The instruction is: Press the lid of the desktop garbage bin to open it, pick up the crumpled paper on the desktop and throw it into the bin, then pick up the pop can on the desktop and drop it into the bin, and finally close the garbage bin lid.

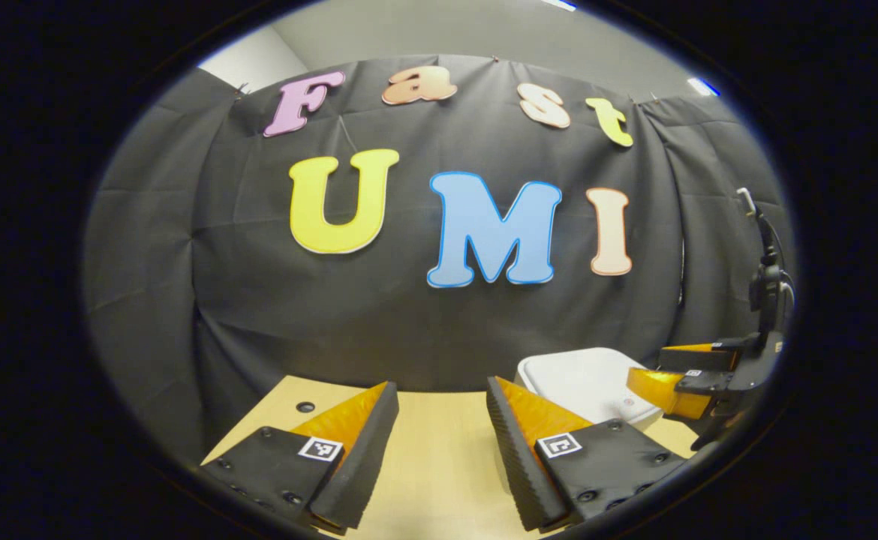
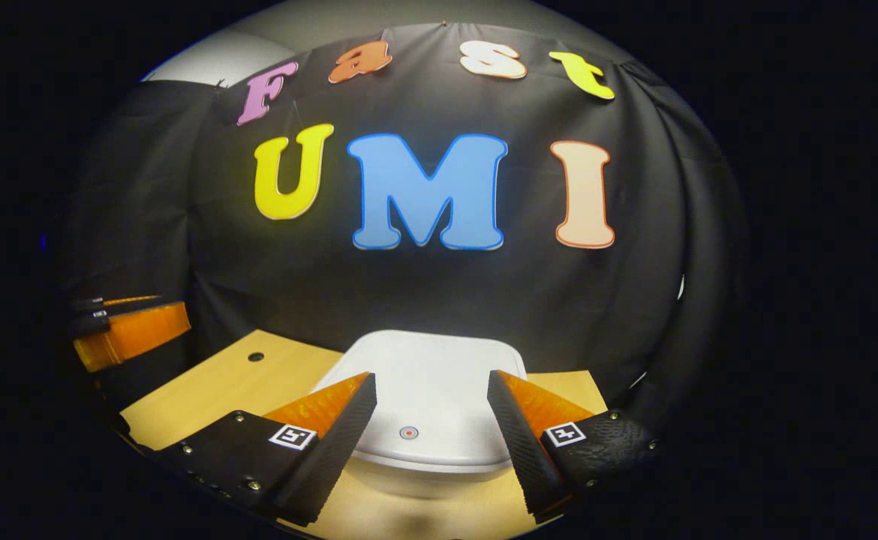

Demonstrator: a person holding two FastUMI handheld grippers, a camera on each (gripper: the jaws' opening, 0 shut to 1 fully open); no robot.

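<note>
Up close, my right gripper (image 2: 431, 394) had its two wedge-shaped fingers spread apart with nothing between them, their inner faces finely ribbed. Beyond them sat the bin (image 2: 430, 469), a white plastic tub with rounded corners, its smooth lid (image 2: 428, 375) down flat and a small round button (image 2: 408, 433) near the front edge. It stood on a pale wooden table (image 2: 229, 382) with a little dark hole (image 2: 256, 357) in the top, close to the black cloth wall (image 2: 424, 292).

My left gripper (image 1: 443, 401) was also apart and empty, hovering over bare tabletop (image 1: 439, 457). From there I saw the bin lid (image 1: 581, 379) off to the right, and the right gripper (image 1: 690, 379) above its far side. I could not tell where the paper or the can lay.
</note>
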